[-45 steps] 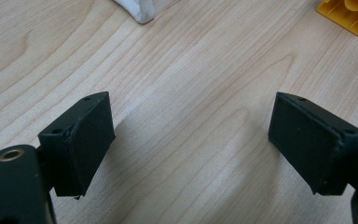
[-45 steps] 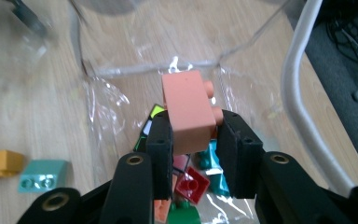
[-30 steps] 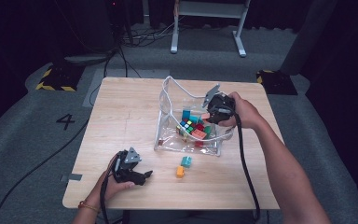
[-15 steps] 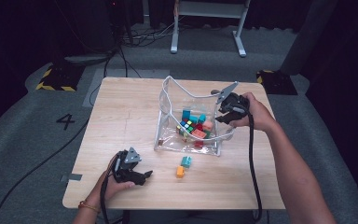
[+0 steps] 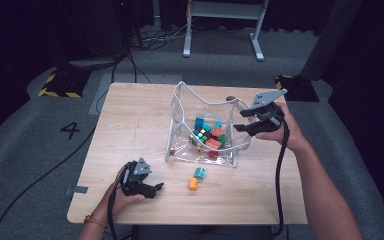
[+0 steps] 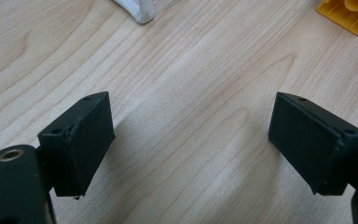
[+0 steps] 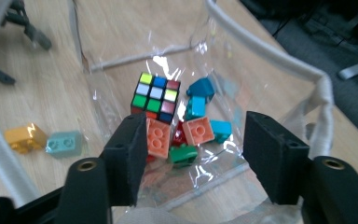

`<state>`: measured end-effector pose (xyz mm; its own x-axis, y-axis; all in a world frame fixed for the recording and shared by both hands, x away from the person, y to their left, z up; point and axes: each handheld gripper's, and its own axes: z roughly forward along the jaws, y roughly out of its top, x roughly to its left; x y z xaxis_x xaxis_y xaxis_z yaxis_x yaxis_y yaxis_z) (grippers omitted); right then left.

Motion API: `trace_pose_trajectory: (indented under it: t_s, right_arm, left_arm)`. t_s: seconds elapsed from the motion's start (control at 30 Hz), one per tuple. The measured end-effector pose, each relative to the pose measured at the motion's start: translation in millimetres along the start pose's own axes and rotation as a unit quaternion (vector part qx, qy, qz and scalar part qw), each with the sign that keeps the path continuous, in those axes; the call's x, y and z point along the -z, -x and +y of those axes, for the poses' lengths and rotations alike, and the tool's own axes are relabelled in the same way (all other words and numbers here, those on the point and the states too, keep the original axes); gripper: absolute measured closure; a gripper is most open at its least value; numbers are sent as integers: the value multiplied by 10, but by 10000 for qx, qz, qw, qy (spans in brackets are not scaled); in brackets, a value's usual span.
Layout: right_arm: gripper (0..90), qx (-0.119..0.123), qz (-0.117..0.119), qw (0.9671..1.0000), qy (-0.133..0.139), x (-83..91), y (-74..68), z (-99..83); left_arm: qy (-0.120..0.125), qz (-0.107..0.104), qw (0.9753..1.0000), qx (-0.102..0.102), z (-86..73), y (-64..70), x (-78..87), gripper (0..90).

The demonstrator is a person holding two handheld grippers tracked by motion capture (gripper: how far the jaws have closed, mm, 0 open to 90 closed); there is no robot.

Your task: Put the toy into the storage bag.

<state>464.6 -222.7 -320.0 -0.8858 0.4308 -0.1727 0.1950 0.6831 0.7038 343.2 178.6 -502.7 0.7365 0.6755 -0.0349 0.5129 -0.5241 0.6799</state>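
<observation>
From the high view I see the grey carpeted floor around the light wooden desk, with a white "4" marked on the floor to the left, yellow-and-black hazard tape beyond it, and a white metal frame at the far end of the dark room.

The clear plastic bag with a white corded rim stands open at the middle of my desk. My right gripper hangs at its right edge, jaws parted wide and holding nothing. My left gripper rests low at the near left, jaws also spread wide and empty over bare wood.

The right gripper view looks down into the bag and resolves what the high view blurs: a multicoloured puzzle cube lying among orange, teal, red and green toy bricks.

Outside the bag, just near of it, a teal brick and an orange-yellow brick lie touching on the desk. The left gripper view catches a corner of the yellow one at its upper right, and a bit of the bag's white rim.
</observation>
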Motion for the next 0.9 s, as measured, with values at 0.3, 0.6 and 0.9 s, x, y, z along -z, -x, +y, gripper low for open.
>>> trace_pose_trajectory:
  t_s: [0.3, 0.6, 0.9]
  right_arm:
    - [355, -113, -254, 9966, 778, 344, -186, -161]
    - [358, -190, -284, 9927, 1159, 608, -395, -397]
    - [359, -316, -323, 9914, 1228, 607, -591, -643]
  left_arm:
    - [-2, -1, 10000, -1, 0, 0, 0, 142]
    - [-2, 1, 10000, -1, 0, 0, 0, 142]
    - [0, 0, 10000, 2, 0, 1, 0, 142]
